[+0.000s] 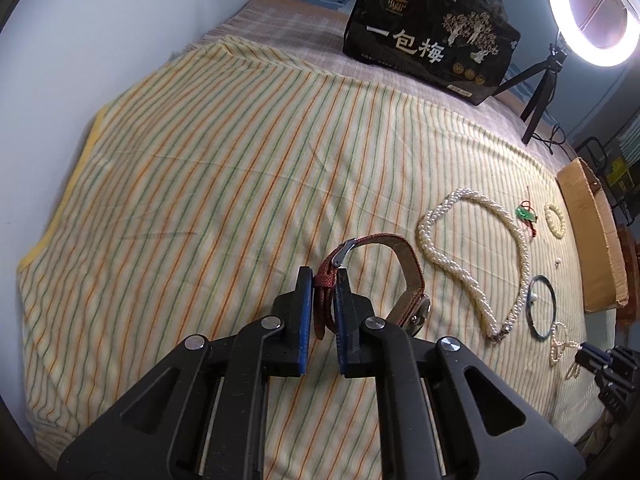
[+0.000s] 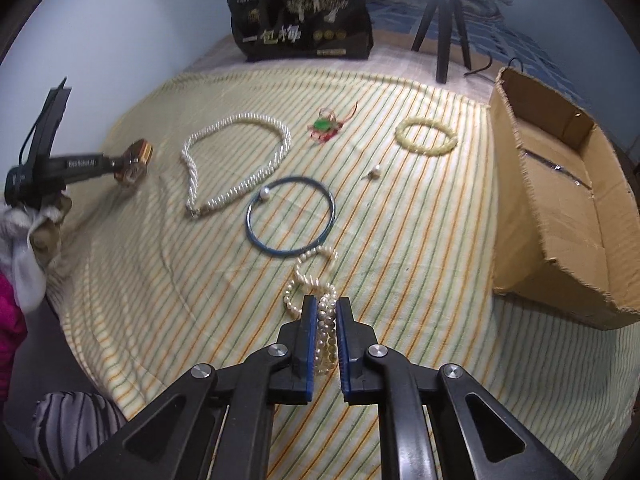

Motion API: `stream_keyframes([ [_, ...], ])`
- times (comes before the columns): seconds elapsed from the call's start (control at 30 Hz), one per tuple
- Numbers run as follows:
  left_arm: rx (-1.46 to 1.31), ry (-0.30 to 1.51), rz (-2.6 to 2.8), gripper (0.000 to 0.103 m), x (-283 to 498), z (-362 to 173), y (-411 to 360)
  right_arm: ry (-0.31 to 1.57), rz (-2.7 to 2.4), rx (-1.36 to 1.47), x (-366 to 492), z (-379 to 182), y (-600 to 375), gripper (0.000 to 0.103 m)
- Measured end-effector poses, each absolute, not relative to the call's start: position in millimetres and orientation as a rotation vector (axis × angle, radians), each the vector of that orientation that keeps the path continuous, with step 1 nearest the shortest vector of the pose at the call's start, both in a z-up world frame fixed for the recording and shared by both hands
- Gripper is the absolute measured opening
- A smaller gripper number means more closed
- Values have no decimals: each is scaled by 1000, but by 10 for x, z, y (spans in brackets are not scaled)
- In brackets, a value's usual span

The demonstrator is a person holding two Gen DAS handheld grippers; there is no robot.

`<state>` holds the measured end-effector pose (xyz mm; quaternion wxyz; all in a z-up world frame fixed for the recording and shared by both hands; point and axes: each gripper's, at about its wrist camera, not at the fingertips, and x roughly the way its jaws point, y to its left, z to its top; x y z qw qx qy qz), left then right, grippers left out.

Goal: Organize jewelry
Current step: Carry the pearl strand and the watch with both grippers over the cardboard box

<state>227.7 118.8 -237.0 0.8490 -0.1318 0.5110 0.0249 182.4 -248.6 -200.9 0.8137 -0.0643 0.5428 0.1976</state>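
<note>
Left gripper (image 1: 323, 280) clamped on the wristwatch (image 1: 380, 276) strap, right gripper (image 2: 325, 309) clamped on the pearl bracelet (image 2: 316, 280) above the striped cloth (image 2: 400, 248); dangling loops may slip out or snag the blue bangle (image 2: 291, 216).

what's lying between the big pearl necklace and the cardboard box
In the right wrist view: the blue bangle, a loose pearl, the green pendant and the yellow bead bracelet.

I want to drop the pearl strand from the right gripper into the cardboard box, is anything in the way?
Nothing visible blocks it. The right gripper is shut on the pearl strand, and only bare striped cloth lies between it and the cardboard box. The box's near wall stands up, so the strand must clear it.
</note>
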Motion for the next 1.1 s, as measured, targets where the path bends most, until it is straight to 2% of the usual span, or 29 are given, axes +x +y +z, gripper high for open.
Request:
stream_keyframes([
  [0.53,-249,1010,-42,8,2031,-1919,798,1006,405,-106,1763,-1279,-2765,6],
  [1.1,-189,954,-265,8,2094,-1448,-333,875,278,-72,1809,-688,-3576,6],
])
